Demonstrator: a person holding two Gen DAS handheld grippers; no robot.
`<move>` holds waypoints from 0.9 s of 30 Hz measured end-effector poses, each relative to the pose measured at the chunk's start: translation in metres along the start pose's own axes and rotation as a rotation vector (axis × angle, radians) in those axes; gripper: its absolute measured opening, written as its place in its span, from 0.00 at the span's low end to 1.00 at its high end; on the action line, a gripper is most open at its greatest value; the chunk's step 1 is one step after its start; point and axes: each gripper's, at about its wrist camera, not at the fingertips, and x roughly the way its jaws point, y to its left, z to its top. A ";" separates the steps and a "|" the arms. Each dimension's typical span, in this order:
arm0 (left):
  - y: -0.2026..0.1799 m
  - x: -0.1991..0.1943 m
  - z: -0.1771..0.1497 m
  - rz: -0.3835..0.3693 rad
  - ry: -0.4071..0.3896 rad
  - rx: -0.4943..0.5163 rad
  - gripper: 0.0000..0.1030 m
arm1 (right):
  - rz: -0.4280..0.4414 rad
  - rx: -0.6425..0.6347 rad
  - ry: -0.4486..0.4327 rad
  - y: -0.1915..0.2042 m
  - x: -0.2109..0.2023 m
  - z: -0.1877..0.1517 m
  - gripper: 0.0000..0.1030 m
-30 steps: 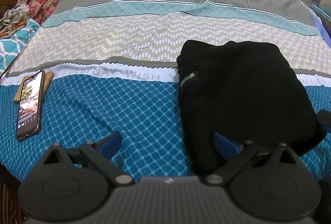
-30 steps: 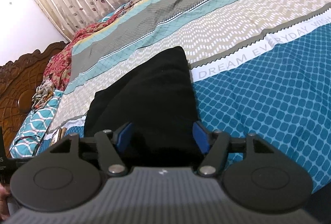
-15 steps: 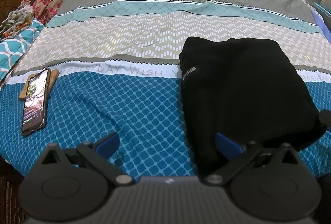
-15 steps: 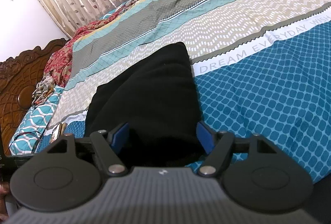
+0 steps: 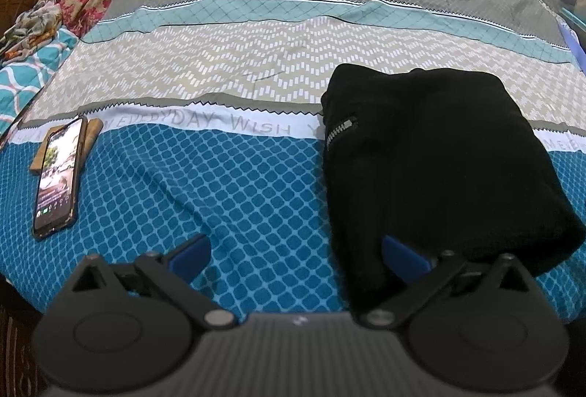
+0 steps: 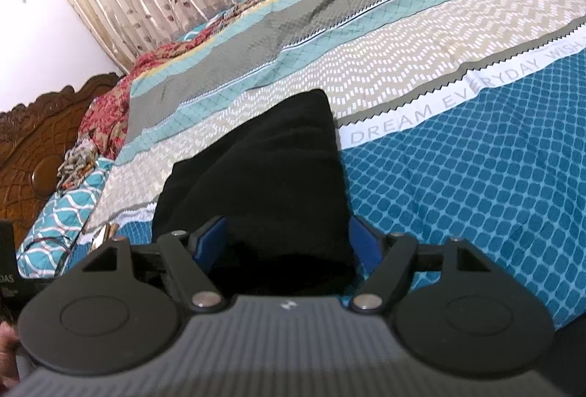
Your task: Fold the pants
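Pants (image 5: 432, 155) sat folded into a compact black block on the bed (image 5: 238, 177), straddling the blue and beige stripes, zipper facing left. Left hand-held gripper (image 5: 296, 250) was wide open at the block's near left edge, one pad on the fabric side, one over bare sheet, gripping nothing. Right hand-held gripper (image 6: 289, 243) had its jaws spread around the near end, pads not pinching cloth, likely a release after the last fold. Phone (image 5: 56, 173) lay well clear to the left, so fold looked done
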 end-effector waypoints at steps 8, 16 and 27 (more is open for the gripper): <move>0.000 0.000 0.005 -0.011 -0.004 0.009 1.00 | 0.006 0.067 -0.002 -0.014 0.005 0.004 0.74; 0.006 -0.002 0.008 -0.040 -0.003 0.000 1.00 | -0.010 0.085 0.009 -0.023 0.009 0.007 0.74; 0.007 -0.003 0.011 -0.056 -0.006 0.011 1.00 | -0.020 0.103 -0.001 -0.029 0.010 0.015 0.77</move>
